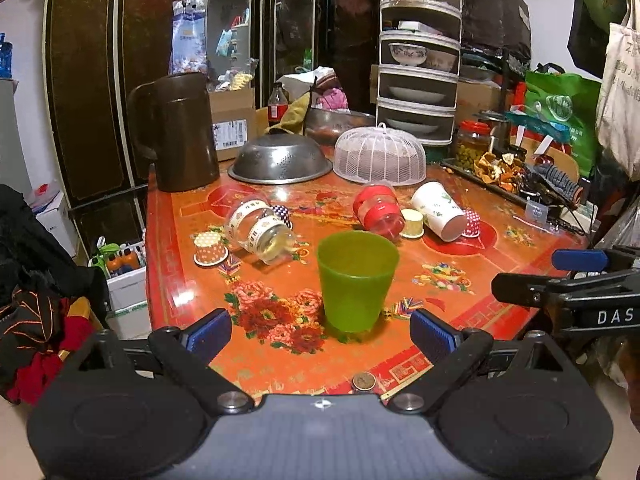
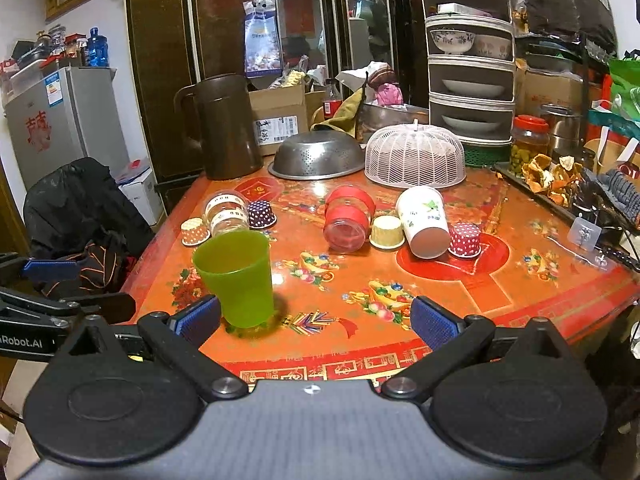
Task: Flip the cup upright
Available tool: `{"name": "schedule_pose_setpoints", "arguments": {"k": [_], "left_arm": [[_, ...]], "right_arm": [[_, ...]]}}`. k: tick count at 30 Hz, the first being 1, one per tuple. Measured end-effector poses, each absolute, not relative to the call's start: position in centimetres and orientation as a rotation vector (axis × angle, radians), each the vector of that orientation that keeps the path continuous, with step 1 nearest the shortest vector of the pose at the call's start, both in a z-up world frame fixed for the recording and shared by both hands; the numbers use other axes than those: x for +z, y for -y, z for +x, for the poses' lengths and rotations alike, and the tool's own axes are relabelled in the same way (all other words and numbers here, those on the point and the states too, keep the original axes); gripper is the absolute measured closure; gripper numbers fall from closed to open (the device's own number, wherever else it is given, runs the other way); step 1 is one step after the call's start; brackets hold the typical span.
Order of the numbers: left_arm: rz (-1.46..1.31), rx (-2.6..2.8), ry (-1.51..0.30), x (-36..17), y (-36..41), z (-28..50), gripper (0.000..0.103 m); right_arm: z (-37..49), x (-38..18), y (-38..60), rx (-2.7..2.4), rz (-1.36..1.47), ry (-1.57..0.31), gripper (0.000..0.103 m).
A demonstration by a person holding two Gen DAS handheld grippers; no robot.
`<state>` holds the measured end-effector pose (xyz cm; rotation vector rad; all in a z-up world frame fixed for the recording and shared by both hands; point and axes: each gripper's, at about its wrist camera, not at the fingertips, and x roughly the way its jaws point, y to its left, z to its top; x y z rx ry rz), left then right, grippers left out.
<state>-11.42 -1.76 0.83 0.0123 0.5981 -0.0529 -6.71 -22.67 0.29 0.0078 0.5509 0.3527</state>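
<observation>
Translucent green plastic cup (image 1: 356, 280) upright near the tabletop's (image 1: 460, 320) front edge, between left claw's (image 1: 322, 332) wide-apart fingers, untouched | right wrist view: cup (image 2: 236, 276) beside right claw's (image 2: 316, 318) left finger, claw spread apart, gripping nothing

Left hand-held gripper (image 1: 320, 332) and right hand-held gripper (image 2: 316, 320) both gape wide, level and side by side.

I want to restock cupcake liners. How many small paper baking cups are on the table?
4: orange polka-dot one far left, dark polka-dot one beside the clear jar, yellow one by the red jar, red polka-dot one right of the white paper cup. Others may be hidden.
</observation>
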Motion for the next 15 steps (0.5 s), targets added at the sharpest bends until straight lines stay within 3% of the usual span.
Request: {"name": "schedule_pose_setpoints", "arguments": {"k": [15], "left_arm": [[0.005, -0.057, -0.598, 0.95, 1.63, -11.55, 0.006]], "right_arm": [[-6.85, 0.33, 22.52, 0.413, 0.011, -0.540, 0.001]]}}
